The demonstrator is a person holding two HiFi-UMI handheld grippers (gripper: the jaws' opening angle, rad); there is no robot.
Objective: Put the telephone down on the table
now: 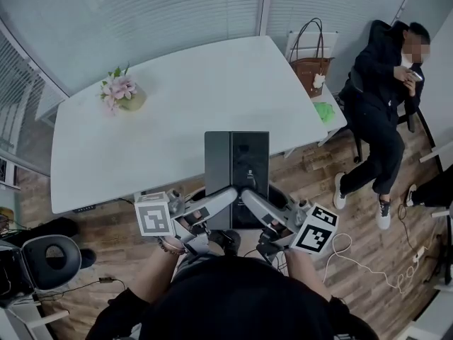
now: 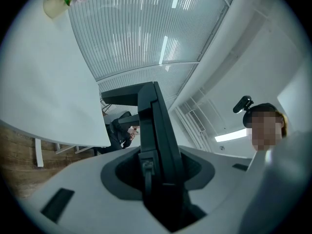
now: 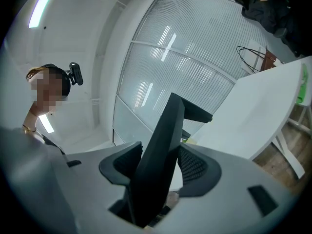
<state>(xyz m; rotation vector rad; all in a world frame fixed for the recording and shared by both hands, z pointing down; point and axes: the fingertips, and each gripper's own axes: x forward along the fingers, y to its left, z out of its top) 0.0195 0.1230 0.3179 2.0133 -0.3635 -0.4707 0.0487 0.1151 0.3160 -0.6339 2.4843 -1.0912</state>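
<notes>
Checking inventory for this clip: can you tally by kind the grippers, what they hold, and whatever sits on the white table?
Grippers: 2, the left gripper and the right gripper
telephone: 1, gripped by both
flower pot: 1
Total: 4

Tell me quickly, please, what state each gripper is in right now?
Left gripper: closed on the telephone, gripping its near edge.
Right gripper: closed on the same telephone.
</notes>
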